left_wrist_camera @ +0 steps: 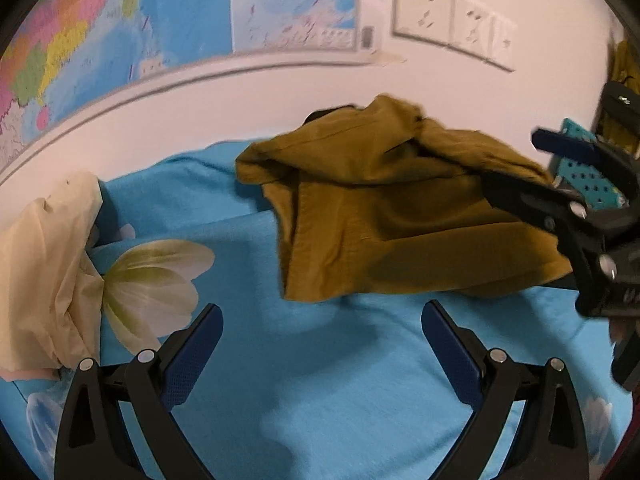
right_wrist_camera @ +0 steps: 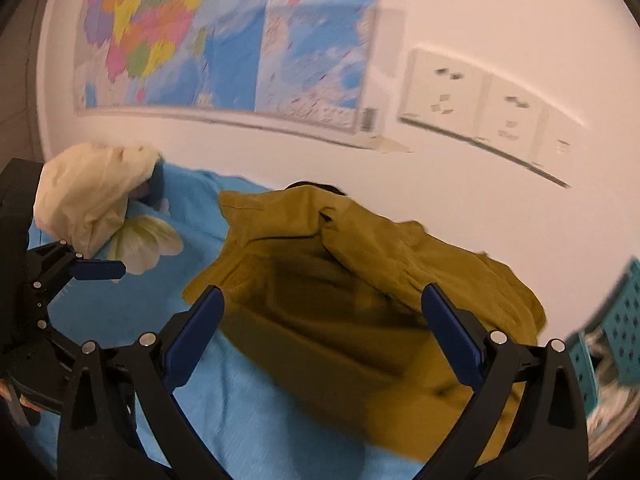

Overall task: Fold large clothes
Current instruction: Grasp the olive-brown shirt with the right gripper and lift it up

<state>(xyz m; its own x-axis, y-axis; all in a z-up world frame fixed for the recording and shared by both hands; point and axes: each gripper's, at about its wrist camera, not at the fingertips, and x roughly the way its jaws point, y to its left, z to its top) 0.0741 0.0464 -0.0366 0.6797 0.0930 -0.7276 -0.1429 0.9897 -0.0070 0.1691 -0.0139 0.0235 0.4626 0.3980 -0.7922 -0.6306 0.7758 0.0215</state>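
A mustard-brown garment [left_wrist_camera: 380,208] lies crumpled on the blue sheet [left_wrist_camera: 320,380], bunched against the wall. In the right wrist view the same garment [right_wrist_camera: 340,320] spreads under my right gripper [right_wrist_camera: 322,294], which is open, with its fingers hovering over the cloth and not closed on it. My left gripper [left_wrist_camera: 322,312] is open over bare blue sheet, just in front of the garment's near hem. The right gripper [left_wrist_camera: 516,160] also shows at the right edge of the left wrist view, over the garment's right side. A blue finger [right_wrist_camera: 100,269] of the left gripper shows at the left of the right wrist view.
A cream garment [left_wrist_camera: 44,272] [right_wrist_camera: 92,200] is heaped at the left on the flower-printed sheet. The white wall close behind carries a map [left_wrist_camera: 120,40] and sockets [left_wrist_camera: 452,20]. A teal perforated basket [left_wrist_camera: 588,176] [right_wrist_camera: 624,328] stands at the right.
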